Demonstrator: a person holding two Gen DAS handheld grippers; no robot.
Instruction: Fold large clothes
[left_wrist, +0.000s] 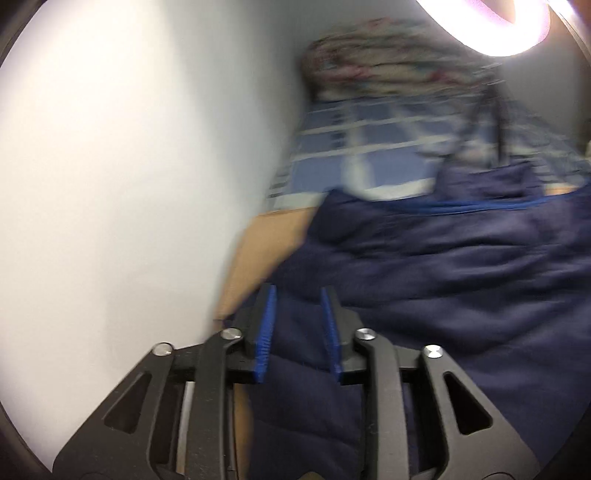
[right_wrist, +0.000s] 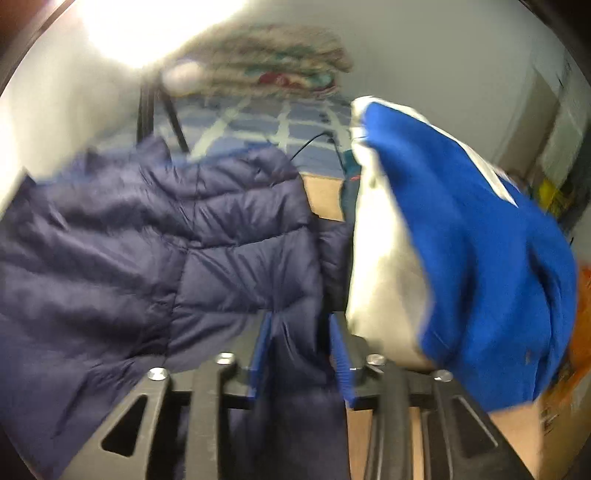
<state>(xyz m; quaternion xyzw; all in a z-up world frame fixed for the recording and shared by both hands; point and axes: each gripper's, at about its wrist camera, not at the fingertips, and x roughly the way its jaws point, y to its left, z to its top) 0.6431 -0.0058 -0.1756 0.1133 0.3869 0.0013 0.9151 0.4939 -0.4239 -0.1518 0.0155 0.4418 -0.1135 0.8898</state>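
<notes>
My left gripper (left_wrist: 298, 334) has its fingers a little apart, with a fold of the navy puffer jacket (left_wrist: 424, 288) lying between the blue pads (left_wrist: 266, 332); the blur keeps me from telling whether they press on the cloth. My right gripper (right_wrist: 301, 356) is spread somewhat wider, and the same jacket (right_wrist: 155, 236) runs between its fingers too, with a narrow gap showing on the right side. The jacket lies rumpled across the near part of the bed (left_wrist: 369, 147), over its blue checked cover. A blue and white garment (right_wrist: 461, 240) is bunched up just right of the jacket. At the bed's far end sits a heap of patterned bedding (right_wrist: 280, 62). A wall (left_wrist: 110, 166) runs along the bed's left edge.
</notes>
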